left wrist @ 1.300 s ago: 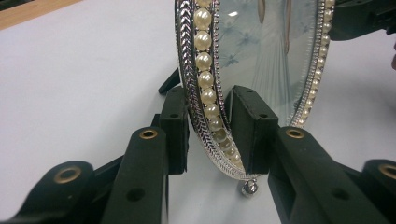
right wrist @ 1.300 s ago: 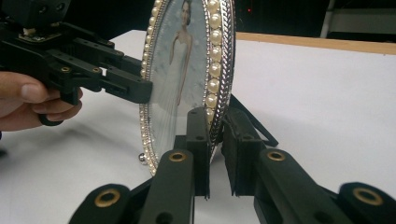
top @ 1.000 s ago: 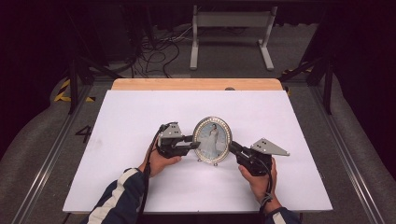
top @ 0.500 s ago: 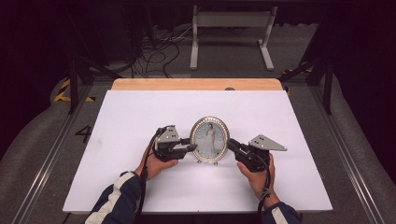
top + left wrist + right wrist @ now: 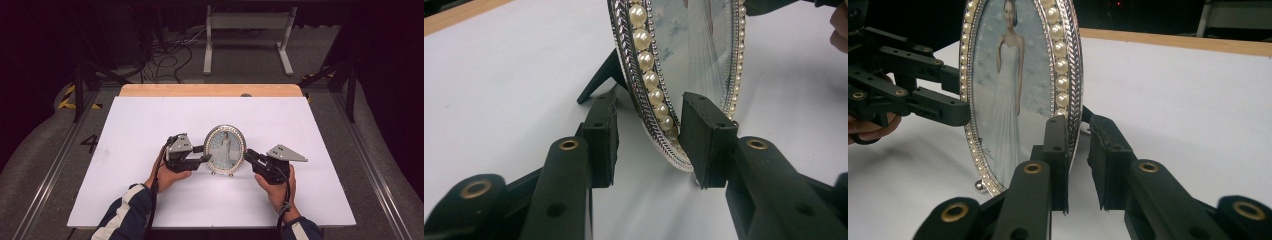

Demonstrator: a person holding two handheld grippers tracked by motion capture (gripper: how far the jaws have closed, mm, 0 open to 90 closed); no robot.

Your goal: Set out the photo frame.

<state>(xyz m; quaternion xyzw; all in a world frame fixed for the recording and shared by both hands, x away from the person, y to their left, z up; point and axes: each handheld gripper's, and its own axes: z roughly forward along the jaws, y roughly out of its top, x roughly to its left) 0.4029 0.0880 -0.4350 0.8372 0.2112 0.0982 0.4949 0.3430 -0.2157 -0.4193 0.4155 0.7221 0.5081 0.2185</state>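
Observation:
An oval picture frame (image 5: 225, 149) with a pearl rim and a photo of a person in a white dress stands upright on the white table top (image 5: 145, 125). My left gripper (image 5: 206, 154) straddles its left rim. In the left gripper view its jaws (image 5: 651, 107) stand open, with a gap beside the rim (image 5: 644, 60). My right gripper (image 5: 248, 155) is on the frame's right rim. In the right gripper view its jaws (image 5: 1078, 125) close narrowly on the rim of the frame (image 5: 1013, 75), whose back leg shows behind them. The left gripper (image 5: 948, 100) shows across the frame.
A wooden strip (image 5: 210, 90) runs along the table's far edge. Beyond it on the floor are a metal stand (image 5: 247, 30) and loose cables (image 5: 170, 55). Metal rails (image 5: 370, 175) flank the table.
The frame has gone from leaning back to standing upright on the table. Both hands have shifted slightly with it.

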